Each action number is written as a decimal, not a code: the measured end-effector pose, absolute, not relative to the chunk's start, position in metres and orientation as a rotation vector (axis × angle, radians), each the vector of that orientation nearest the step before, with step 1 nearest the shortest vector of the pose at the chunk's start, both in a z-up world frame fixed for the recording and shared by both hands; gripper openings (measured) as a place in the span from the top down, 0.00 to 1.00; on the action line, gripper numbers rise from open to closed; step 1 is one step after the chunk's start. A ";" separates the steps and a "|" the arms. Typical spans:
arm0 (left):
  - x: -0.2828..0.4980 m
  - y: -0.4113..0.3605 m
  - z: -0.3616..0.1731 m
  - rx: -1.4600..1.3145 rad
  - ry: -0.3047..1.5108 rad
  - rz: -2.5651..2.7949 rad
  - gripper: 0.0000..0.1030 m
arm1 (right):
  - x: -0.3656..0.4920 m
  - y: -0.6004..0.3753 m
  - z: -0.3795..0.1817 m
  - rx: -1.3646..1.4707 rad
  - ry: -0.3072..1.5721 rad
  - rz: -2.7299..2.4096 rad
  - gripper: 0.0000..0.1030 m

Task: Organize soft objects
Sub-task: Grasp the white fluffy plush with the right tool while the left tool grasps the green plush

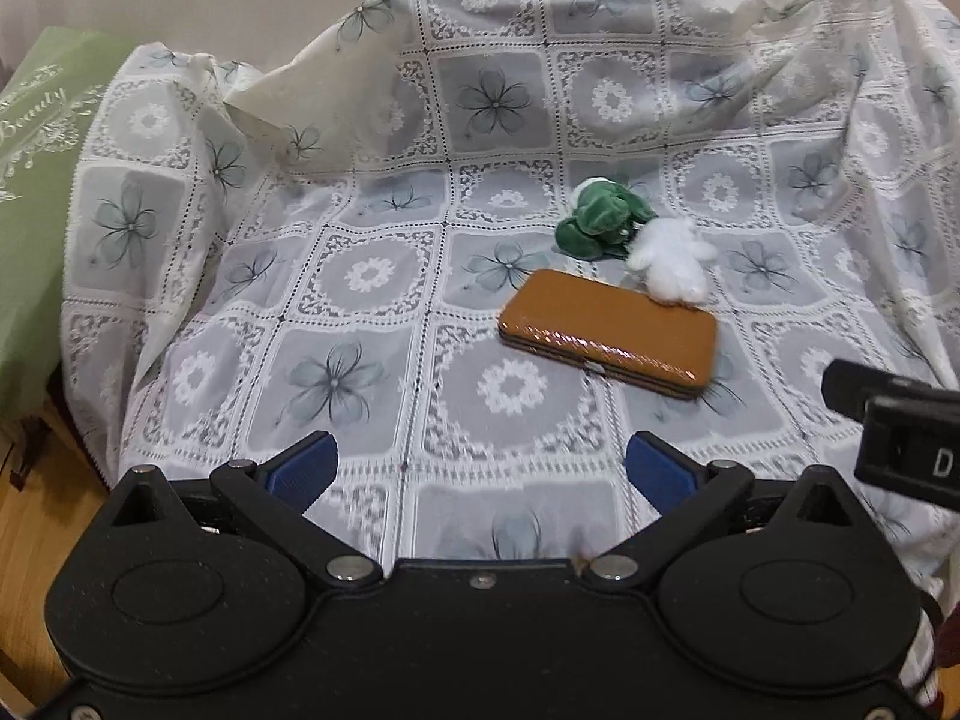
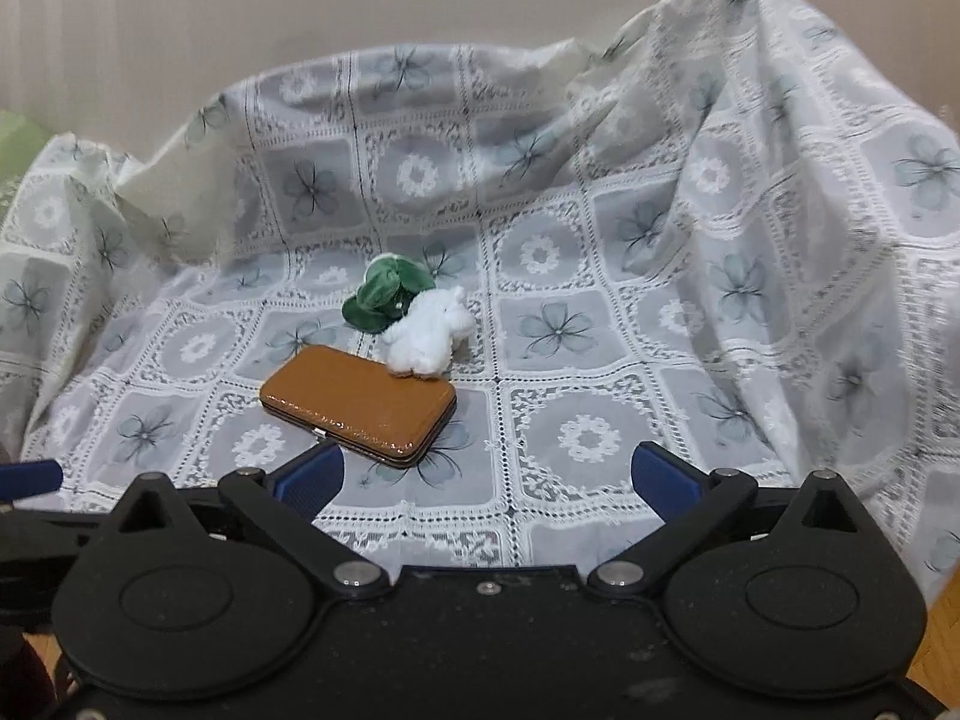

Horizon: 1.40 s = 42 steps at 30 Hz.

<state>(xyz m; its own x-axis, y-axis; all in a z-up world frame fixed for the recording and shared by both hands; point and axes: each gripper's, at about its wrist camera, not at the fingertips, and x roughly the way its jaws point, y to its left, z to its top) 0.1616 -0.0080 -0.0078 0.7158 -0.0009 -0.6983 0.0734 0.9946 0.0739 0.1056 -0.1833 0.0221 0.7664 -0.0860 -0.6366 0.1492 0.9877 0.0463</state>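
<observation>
A green plush toy (image 1: 600,217) (image 2: 387,294) and a white fluffy plush toy (image 1: 669,261) (image 2: 426,336) lie touching on a seat draped with a lace flower cloth (image 1: 372,276) (image 2: 600,324). A tan hard case (image 1: 609,333) (image 2: 359,403) lies just in front of them; the white toy rests against its far edge. My left gripper (image 1: 480,468) is open and empty, near the seat's front edge, left of the case. My right gripper (image 2: 489,477) is open wide and empty, with its left finger close to the case's near corner.
A green cushion with white lettering (image 1: 42,180) leans at the seat's left side. The cloth rises over the backrest (image 1: 540,18) and a bunched arm at the right (image 2: 810,150). Wooden floor (image 1: 42,516) shows below left. The right gripper's body (image 1: 900,420) shows at the left wrist view's edge.
</observation>
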 end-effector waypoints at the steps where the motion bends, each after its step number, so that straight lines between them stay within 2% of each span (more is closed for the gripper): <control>1: 0.169 -0.006 -0.010 0.091 0.779 -0.043 0.03 | 0.113 -0.183 0.019 0.092 0.696 -0.126 0.00; 9: 0.215 0.004 -0.026 0.035 0.828 -0.042 0.04 | 0.173 -0.181 0.003 0.044 0.710 -0.102 0.03; 14: 0.237 0.010 -0.032 0.033 0.828 -0.036 0.04 | 0.212 -0.177 -0.006 0.016 0.727 -0.086 0.15; 16: 0.244 0.013 -0.034 0.025 0.835 -0.041 0.04 | 0.230 -0.177 -0.012 0.028 0.754 -0.080 0.24; 31: 0.280 0.023 -0.046 0.020 0.846 -0.054 0.04 | 0.332 -0.158 -0.054 0.010 0.824 -0.023 0.26; 35: 0.288 0.024 -0.047 0.012 0.852 -0.053 0.04 | 0.348 -0.156 -0.067 -0.021 0.841 -0.012 0.33; 37: 0.292 0.023 -0.046 0.009 0.850 -0.054 0.04 | 0.352 -0.158 -0.072 -0.024 0.850 -0.002 0.40; 42: 0.304 0.013 -0.040 0.014 0.842 -0.065 0.04 | 0.342 -0.176 -0.074 -0.002 0.808 0.033 0.45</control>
